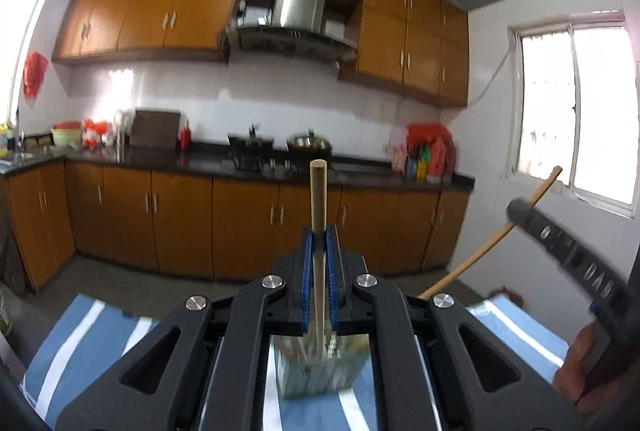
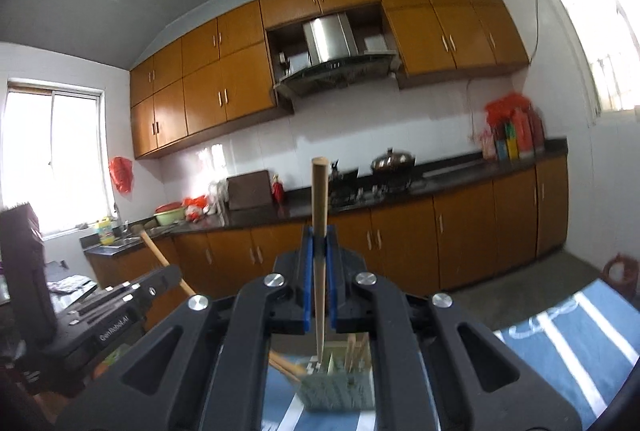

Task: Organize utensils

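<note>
My left gripper (image 1: pixel 319 239) is shut on a wooden chopstick (image 1: pixel 318 191) that stands upright between the blue pads, its lower end over a green utensil holder (image 1: pixel 320 371) on the blue striped cloth (image 1: pixel 88 335). My right gripper (image 2: pixel 319 239) is likewise shut on a second wooden chopstick (image 2: pixel 320 191), held upright above the same green holder (image 2: pixel 340 387), which has several more sticks in it. Each gripper shows in the other's view: the right one (image 1: pixel 516 209) with its stick (image 1: pixel 496 235) at the right, the left one (image 2: pixel 172 273) with its stick (image 2: pixel 154 251) at the lower left.
A kitchen fills the background: orange cabinets (image 1: pixel 248 215), a dark counter (image 1: pixel 352 173) with a stove and pot (image 2: pixel 392 161), a range hood (image 2: pixel 336 67), bowls and red bags, and windows (image 1: pixel 576 111) on both sides. A person's hand (image 1: pixel 580 371) holds the right tool.
</note>
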A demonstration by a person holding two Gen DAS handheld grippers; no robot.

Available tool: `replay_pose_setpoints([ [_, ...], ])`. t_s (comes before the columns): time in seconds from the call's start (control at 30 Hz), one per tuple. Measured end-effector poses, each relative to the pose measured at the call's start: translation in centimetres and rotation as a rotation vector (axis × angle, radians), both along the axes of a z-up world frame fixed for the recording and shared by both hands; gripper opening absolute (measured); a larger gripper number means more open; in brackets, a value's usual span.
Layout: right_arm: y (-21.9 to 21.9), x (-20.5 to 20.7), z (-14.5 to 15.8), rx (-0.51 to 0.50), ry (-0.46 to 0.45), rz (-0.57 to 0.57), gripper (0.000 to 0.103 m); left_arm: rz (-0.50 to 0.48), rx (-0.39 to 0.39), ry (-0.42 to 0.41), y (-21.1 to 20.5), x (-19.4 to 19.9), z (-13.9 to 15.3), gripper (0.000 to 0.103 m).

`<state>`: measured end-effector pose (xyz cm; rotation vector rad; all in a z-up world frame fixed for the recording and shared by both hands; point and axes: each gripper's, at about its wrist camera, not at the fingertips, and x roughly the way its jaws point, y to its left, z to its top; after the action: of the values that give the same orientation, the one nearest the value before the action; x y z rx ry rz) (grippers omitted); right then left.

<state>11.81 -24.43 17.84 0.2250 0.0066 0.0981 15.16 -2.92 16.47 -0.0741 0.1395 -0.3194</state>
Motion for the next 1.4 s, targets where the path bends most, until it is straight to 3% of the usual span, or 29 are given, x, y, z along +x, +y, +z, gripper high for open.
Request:
replay_pose_setpoints([
  [0.1, 0.4, 2.1, -0.6, -0.024, 0.012, -0.023, 0.007, 0.038, -0.008, -0.040, -0.5, 1.2, 0.1, 0.007],
  [0.3, 0.5, 6.2, -3.4, -0.026, 0.106, -0.027, 0.007, 0.060, -0.021, 0.042, -0.6, 5.0, -2.7, 0.007],
  [0.57, 0.7, 9.1, -6.0, -0.025, 0.192, -0.007, 0.007, 0.044, -0.006, 0.102, -0.7, 5.8, -5.0, 0.007],
  [0.67, 0.8, 9.4, -6.4, -0.015, 0.213, 0.008, 0.015, 0.040, -0.008, 0.123, -0.6, 5.9, -5.2, 0.007],
  [0.73, 1.1, 9.1, -6.4, -0.016, 0.205, 0.001, 0.031, 0.040, -0.011, 0.123, -0.4, 5.9, -5.1, 0.008],
  [0.87, 1.1, 8.3, -5.9, -0.013, 0.185, 0.002, 0.031, 0.043, -0.017, 0.121, 0.1, 5.6, -4.7, 0.008],
  [1.03, 0.7, 6.4, -5.0, -0.019, 0.155, 0.000, 0.032, 0.057, -0.038, 0.104, 0.6, 4.4, -3.9, 0.029],
  [1.17, 0.2, 4.1, -4.8, -0.023, 0.137, -0.004, 0.038, 0.056, -0.045, 0.091, 1.7, 2.8, -3.3, 0.032],
  [1.4, -1.0, -1.2, -5.3, -0.002, 0.129, -0.014, 0.057, 0.085, -0.009, 0.097, 4.4, -1.2, -3.7, 0.052],
])
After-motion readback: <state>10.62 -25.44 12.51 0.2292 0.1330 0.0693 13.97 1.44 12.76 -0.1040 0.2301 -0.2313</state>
